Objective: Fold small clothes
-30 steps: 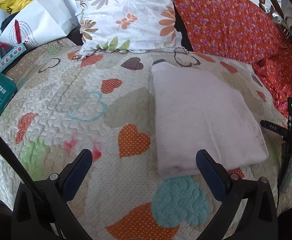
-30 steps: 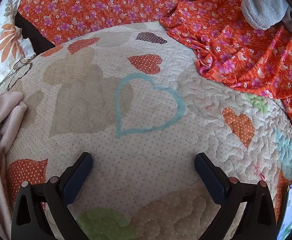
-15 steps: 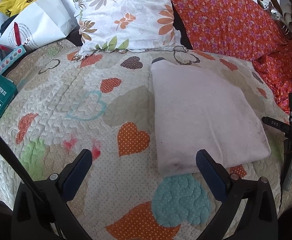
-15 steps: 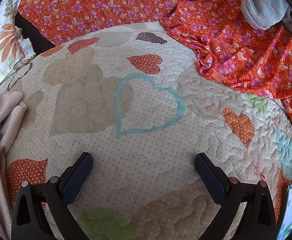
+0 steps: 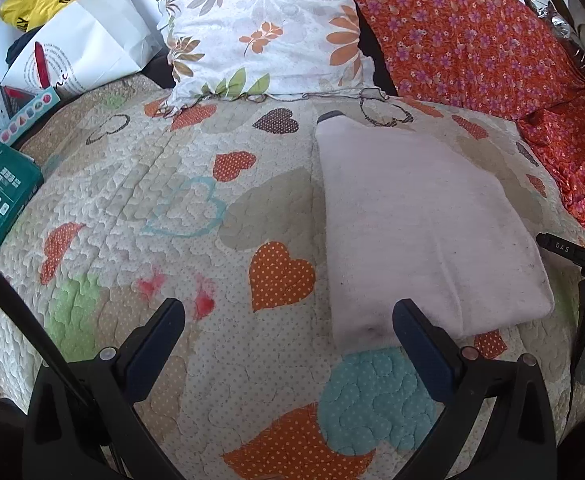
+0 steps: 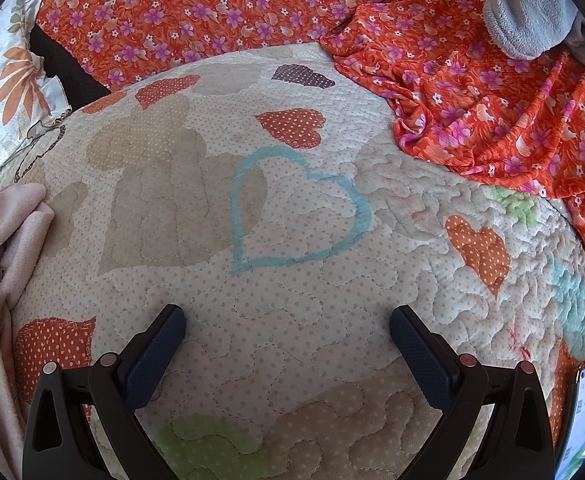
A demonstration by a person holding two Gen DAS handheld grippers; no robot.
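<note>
A pale pink folded garment (image 5: 420,224) lies flat on a heart-patterned quilt (image 5: 196,216), just ahead and right of the left gripper (image 5: 288,316), whose dark blue fingers stand wide apart and hold nothing. The right gripper (image 6: 288,320) hovers over bare quilt, its fingers also spread wide and empty; the garment's edge shows at that view's far left. A floral pillow (image 5: 268,28) rests behind the garment, with orange flowered fabric (image 6: 492,100) to the right.

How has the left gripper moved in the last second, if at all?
Yes, slightly. In its view the floral pillow and the folded pink garment sit a little lower than before, so the left gripper tilted or drew slightly upward.
</note>
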